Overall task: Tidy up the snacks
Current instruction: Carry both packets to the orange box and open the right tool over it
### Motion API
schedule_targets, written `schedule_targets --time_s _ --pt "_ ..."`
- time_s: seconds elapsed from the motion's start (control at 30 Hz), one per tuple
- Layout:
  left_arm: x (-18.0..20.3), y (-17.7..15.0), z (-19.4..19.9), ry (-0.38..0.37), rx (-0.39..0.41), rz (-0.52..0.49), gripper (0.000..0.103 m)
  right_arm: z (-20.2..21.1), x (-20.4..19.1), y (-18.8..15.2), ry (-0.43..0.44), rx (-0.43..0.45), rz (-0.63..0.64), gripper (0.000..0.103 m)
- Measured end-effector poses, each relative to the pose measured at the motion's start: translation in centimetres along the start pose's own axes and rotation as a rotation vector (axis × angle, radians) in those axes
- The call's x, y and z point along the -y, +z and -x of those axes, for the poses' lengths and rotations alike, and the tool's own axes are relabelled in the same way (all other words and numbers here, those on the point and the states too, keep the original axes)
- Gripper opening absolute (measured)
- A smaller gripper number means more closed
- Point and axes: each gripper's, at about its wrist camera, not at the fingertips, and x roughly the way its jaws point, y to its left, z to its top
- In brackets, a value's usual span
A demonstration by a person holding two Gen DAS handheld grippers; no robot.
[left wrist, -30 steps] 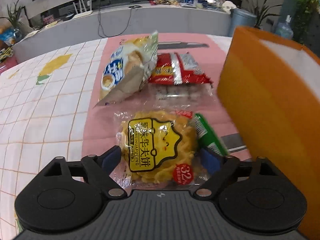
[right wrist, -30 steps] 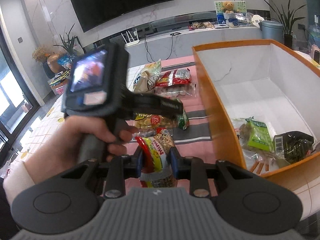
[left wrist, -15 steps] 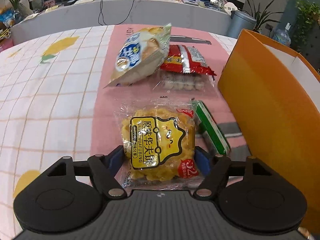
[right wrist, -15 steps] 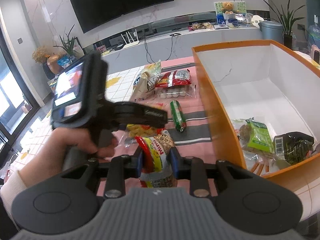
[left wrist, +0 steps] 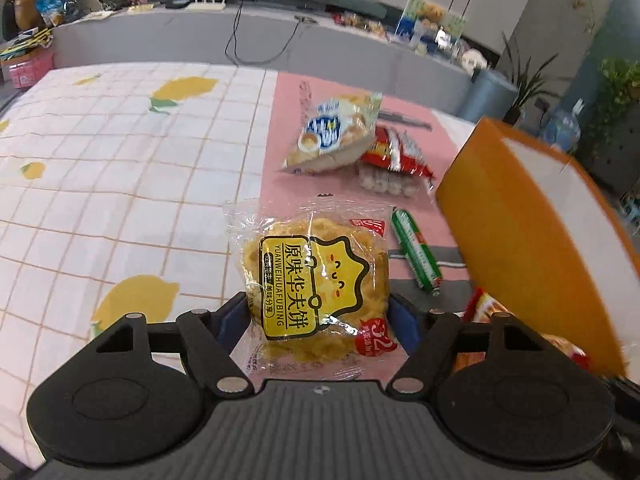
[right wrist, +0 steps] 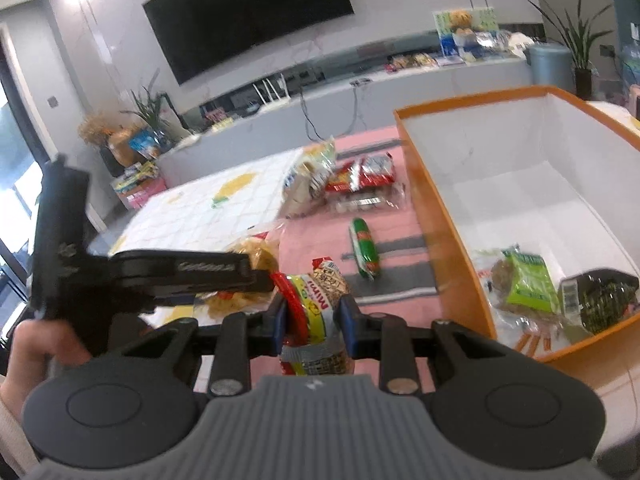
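At nine o'clock in the right wrist view the person's left hand (right wrist: pixel 28 344) grips its tool handle, and the left gripper (left wrist: pixel 320 316) is clamped on the yellow waffle pack (left wrist: pixel 316 284), which appears lifted off the checked surface (left wrist: pixel 120 184); the blue pads press only the pack's lower sides, so the loose film could slide out if the swing toward the box is abrupt. Toward twelve o'clock lie the blue-and-white bun bag (left wrist: pixel 334 132) and, touching it, the red snack pack (left wrist: pixel 394 156), both on the pink cloth (left wrist: pixel 288 188). Just right of the waffle pack the green sausage stick (left wrist: pixel 416 252) lies alone near the box wall. The right gripper (right wrist: pixel 314 322) is closed on the red-and-yellow mini pack (right wrist: pixel 316 300), pinched narrow across its middle, and could crush the contents. At three o'clock stands the orange box (right wrist: pixel 452 264), already holding a green packet (right wrist: pixel 528 280) and a dark packet (right wrist: pixel 600 296). Both grippers crowd the same near corner, so they may collide, or a carried pack may catch the orange rim and drop outside.
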Motion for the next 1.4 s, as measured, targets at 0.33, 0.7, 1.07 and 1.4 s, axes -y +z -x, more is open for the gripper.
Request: schedule_targets --time_s 0.33,0.7,1.07,1.4 --pt "-0.8 0.0 3.9 -0.09 0.1 0.028 0.084 4.0 0.4 2.4 0.126 0.169 -0.03 0.025" --pt "0.6 0.1 4.5 -0.232 0.114 0.006 0.084 8.3 6.9 6.3 -0.006 0.319 -0.097 0.026" --pt "2.3 -0.6 4.0 -0.314 0.104 -0.055 0.084 5.3 12.0 7.0 -0.164 0.113 -0.098 0.026" --pt "2.9 -1.0 3.7 -0.348 0.088 -0.058 0.084 4.2 13.4 7.0 -0.26 0.071 -0.088 0.027"
